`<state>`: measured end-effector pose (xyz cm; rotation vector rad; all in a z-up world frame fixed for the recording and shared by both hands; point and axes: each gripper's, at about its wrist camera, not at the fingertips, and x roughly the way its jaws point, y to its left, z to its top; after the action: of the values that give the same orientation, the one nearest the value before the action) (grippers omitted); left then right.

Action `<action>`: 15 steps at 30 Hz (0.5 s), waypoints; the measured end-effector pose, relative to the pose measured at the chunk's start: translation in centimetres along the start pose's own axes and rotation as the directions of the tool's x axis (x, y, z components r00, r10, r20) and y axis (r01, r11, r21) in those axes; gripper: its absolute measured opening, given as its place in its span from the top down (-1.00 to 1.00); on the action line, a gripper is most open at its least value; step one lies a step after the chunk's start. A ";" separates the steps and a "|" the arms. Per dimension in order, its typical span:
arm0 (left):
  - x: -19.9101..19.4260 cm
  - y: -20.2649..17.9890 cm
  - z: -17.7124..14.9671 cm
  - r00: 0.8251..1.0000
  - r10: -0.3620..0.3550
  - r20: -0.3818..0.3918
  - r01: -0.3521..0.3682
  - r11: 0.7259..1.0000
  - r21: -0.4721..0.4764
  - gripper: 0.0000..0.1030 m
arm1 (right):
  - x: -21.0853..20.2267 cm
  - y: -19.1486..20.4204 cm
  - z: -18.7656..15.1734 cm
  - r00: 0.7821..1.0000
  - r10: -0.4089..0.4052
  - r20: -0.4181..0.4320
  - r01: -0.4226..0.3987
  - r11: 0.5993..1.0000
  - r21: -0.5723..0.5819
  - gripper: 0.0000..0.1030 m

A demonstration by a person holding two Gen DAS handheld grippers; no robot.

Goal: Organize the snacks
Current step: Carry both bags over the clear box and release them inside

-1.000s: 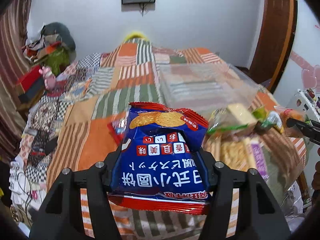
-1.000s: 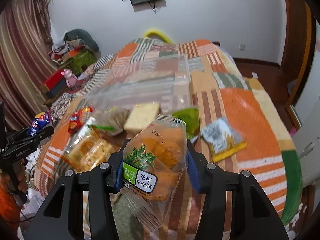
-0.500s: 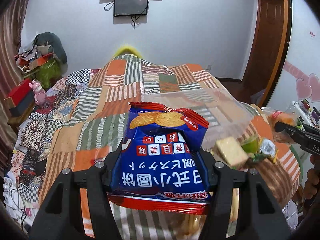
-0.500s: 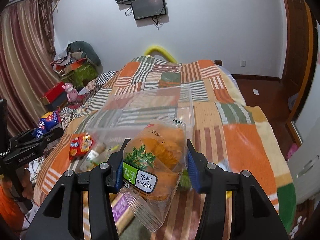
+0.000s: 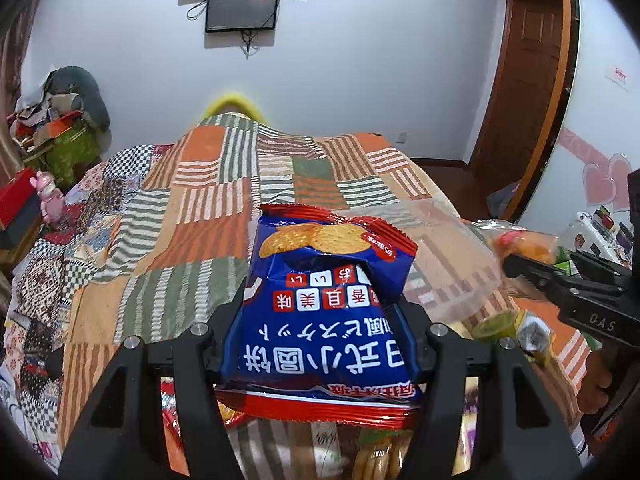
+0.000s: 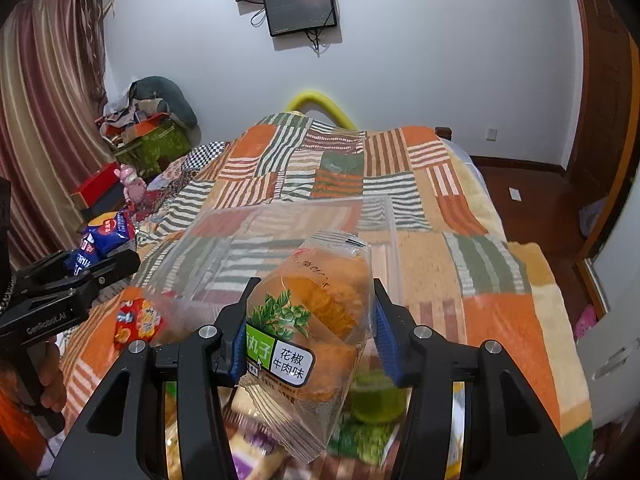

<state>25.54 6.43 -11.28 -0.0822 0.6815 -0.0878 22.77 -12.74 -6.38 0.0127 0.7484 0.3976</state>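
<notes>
Two hand-held grippers hung over a bed covered by a striped patchwork blanket [image 6: 492, 288], each clamped on a snack. Nearest in the left wrist view, the left gripper [image 5: 320, 320] had its jaws pressed against both sides of a blue and red cracker bag [image 5: 324, 304], printed with round crackers and held upside down above the near end of the blanket. Nearest in the right wrist view, the right gripper [image 6: 310, 332] was closed on a clear packet of orange snacks [image 6: 316, 332] with a green and white label, its blue pads [image 6: 386, 340] pushing into the packet's sides. Below both grippers, at the near edge of the blanket, lay a blurred heap of loose snacks, among them a small red packet [image 6: 138, 322] and a green wrapped piece [image 6: 376, 396]. Just beyond the heap, toward the middle of the blanket, stood a clear plastic bin [image 6: 280, 232]; both held snacks hung on its near side. Further on, a yellow curved bed rail [image 6: 320, 106] rose at the blanket's far end. Left of the blanket sat a pink toy figure [image 6: 132, 182] and a pile of boxes and clothes [image 6: 148, 128]. Beyond the blanket, two dark screens [image 6: 300, 8] hung on the white wall, with a brown wooden door [image 5: 524, 92] to the right.
</notes>
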 end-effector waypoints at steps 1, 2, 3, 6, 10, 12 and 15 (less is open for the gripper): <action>0.6 -0.1 0.2 1.000 -0.002 -0.004 0.002 1.000 0.003 -0.18 | 0.4 0.1 0.3 1.000 -0.001 -0.001 0.001 1.000 -0.004 0.07; 1.0 -0.3 0.3 1.000 -0.004 -0.008 0.004 1.000 0.003 -0.18 | 0.6 0.0 0.4 1.000 0.001 -0.002 -0.001 1.000 -0.006 0.07; 1.5 -0.3 0.3 1.000 -0.007 -0.016 0.007 1.000 0.003 -0.18 | 0.9 0.0 0.6 1.000 0.003 -0.006 -0.003 1.000 -0.007 0.07; 3.3 -0.5 0.5 0.999 -0.013 -0.042 0.014 1.000 0.001 -0.18 | 1.8 -0.1 1.0 1.000 0.000 -0.015 -0.001 1.000 -0.016 0.07; 5.3 -0.8 0.6 0.998 0.001 -0.067 0.000 1.000 0.019 -0.18 | 3.1 0.1 1.5 0.999 -0.004 -0.033 0.003 1.000 -0.031 0.07; 6.2 -0.8 0.6 0.996 0.002 -0.085 0.000 1.000 0.022 -0.18 | 3.6 0.0 1.5 0.999 -0.004 -0.043 0.003 0.999 -0.034 0.07; 7.2 -1.0 0.6 0.994 -0.002 -0.109 0.004 1.000 0.024 -0.18 | 4.6 -0.1 1.8 0.998 0.005 -0.066 -0.007 0.999 -0.036 0.07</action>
<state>31.42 4.73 -15.26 -0.0556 0.7898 -0.1038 27.04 -11.01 -8.11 -0.0322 0.8058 0.4190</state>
